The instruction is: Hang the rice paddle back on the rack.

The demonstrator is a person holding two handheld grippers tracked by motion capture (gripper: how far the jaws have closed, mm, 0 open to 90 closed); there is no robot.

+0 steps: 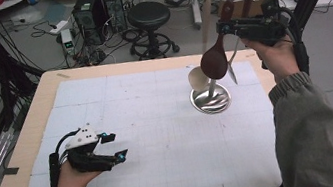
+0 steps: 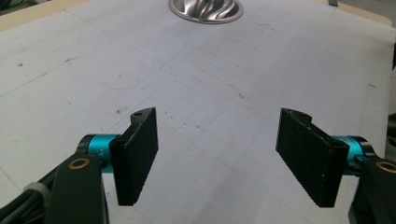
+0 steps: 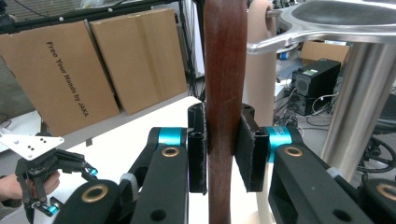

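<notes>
I am gripping the dark wooden spoon [image 3: 225, 93] by its handle in my right hand-held gripper [image 3: 224, 149], both pads pressed tight against it. The spoon is hanging bowl-down above the steel stand [image 1: 211, 98] at the far right of the desk [image 1: 25, 141], beside the other utensils. My left hand-held gripper [image 2: 217, 154] is resting wide open, holding nothing, over the near left part of the desk.

Dark glossy wood on the spoon [image 1: 213, 58], polished metal on the stand base [image 1: 211, 99] (mirror-bright), and matt white paper over the wooden bench [image 1: 25, 141].
</notes>
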